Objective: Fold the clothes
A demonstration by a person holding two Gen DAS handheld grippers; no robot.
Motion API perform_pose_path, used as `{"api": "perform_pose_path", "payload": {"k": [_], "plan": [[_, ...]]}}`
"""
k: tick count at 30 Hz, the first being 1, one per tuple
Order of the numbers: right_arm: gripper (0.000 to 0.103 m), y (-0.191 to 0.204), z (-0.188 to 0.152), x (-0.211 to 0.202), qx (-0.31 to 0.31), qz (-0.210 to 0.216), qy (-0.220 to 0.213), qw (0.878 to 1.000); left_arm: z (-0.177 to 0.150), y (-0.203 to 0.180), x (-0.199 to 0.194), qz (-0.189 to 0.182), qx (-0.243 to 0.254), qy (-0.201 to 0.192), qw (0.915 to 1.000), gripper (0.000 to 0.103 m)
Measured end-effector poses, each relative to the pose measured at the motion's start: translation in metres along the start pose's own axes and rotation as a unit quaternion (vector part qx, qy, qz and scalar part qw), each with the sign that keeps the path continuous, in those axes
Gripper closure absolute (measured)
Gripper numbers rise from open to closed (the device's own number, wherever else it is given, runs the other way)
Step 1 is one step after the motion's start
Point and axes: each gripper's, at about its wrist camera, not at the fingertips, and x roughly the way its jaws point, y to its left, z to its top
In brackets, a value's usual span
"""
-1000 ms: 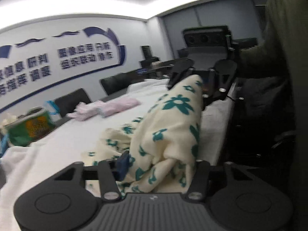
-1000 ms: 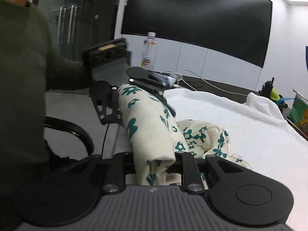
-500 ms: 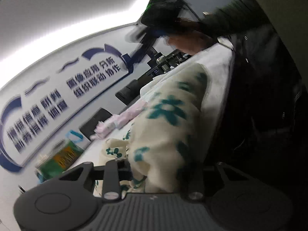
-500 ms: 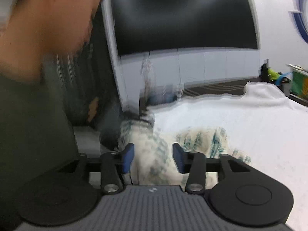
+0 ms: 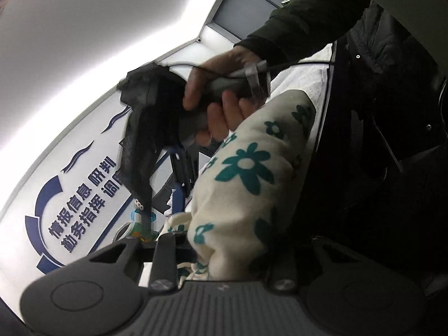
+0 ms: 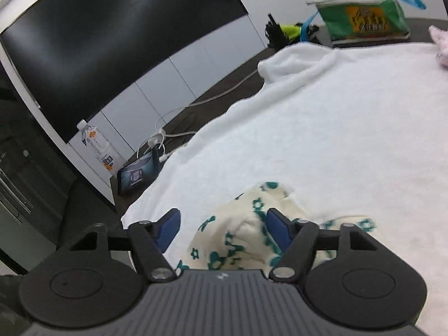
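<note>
**Gripping the flowered cloth on one side only**

Your left tongs are clamped on the bunched flowered cloth, jaws just been closing on it. Your right tongs sit apart, narrowing a bit just now, pads not pressing; the cloth's other end lies between them on the white-covered surface.

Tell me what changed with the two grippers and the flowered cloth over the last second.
The right gripper let go of the flowered cloth: its jaws opened, then began closing, with cloth loose between them. The left gripper rolled sideways and its jaws kept closing on the cloth. The white towel stayed spread on the table.
</note>
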Motion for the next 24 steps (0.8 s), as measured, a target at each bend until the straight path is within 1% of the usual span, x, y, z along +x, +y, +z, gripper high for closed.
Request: {"api": "perform_pose_path", "payload": {"k": [1, 2, 5, 6, 9, 12, 13, 14, 17, 19, 20, 21, 23, 24], "plan": [[0.07, 0.0, -0.003, 0.006, -0.006, -0.016, 0.007, 1.0, 0.0, 0.0, 0.001, -0.002, -0.001, 0.0, 1.0, 0.075], [0.1, -0.001, -0.005, 0.01, -0.019, -0.028, 0.016, 0.999, 0.0, 0.0, 0.001, -0.003, -0.002, 0.001, 1.0, 0.076], [0.099, -0.006, -0.016, 0.013, -0.065, -0.068, 0.035, 0.995, -0.001, 0.005, 0.004, -0.011, -0.019, 0.003, 0.9997, 0.077], [0.099, -0.008, -0.019, 0.009, -0.072, -0.079, 0.033, 0.994, -0.002, 0.008, 0.004, -0.014, -0.028, 0.003, 0.9995, 0.077], [0.099, -0.01, -0.026, 0.003, -0.081, -0.091, 0.036, 0.992, -0.003, 0.017, 0.007, -0.025, -0.053, -0.001, 0.9983, 0.078], [0.095, 0.008, -0.033, -0.01, -0.136, -0.111, 0.023, 0.984, -0.004, 0.032, 0.008, -0.042, -0.083, -0.005, 0.9956, 0.078], [0.094, 0.013, -0.031, -0.015, -0.149, -0.112, 0.012, 0.982, -0.004, 0.036, 0.007, -0.047, -0.094, -0.004, 0.9944, 0.078], [0.094, 0.019, -0.029, -0.023, -0.161, -0.106, -0.008, 0.981, -0.005, 0.04, 0.007, -0.049, -0.1, -0.005, 0.9937, 0.078], [0.094, 0.032, -0.023, -0.031, -0.181, -0.07, -0.036, 0.98, -0.007, 0.044, 0.004, -0.058, -0.11, -0.003, 0.9923, 0.078], [0.096, 0.036, -0.017, -0.014, -0.184, -0.04, -0.012, 0.982, -0.01, 0.049, 0.005, -0.067, -0.127, 0.0, 0.9896, 0.078], [0.096, 0.036, -0.016, 0.0, -0.187, -0.037, 0.011, 0.982, -0.011, 0.053, 0.007, -0.073, -0.139, 0.001, 0.9876, 0.078], [0.096, 0.034, -0.018, 0.013, -0.194, -0.052, 0.034, 0.979, -0.013, 0.056, 0.008, -0.078, -0.151, 0.003, 0.9855, 0.078], [0.098, 0.018, -0.021, 0.024, -0.179, -0.084, 0.056, 0.979, -0.014, 0.059, 0.007, -0.084, -0.167, 0.007, 0.9823, 0.078], [0.097, 0.008, -0.02, 0.019, -0.149, -0.082, 0.058, 0.984, -0.015, 0.061, 0.007, -0.086, -0.17, 0.006, 0.9816, 0.078]]}}
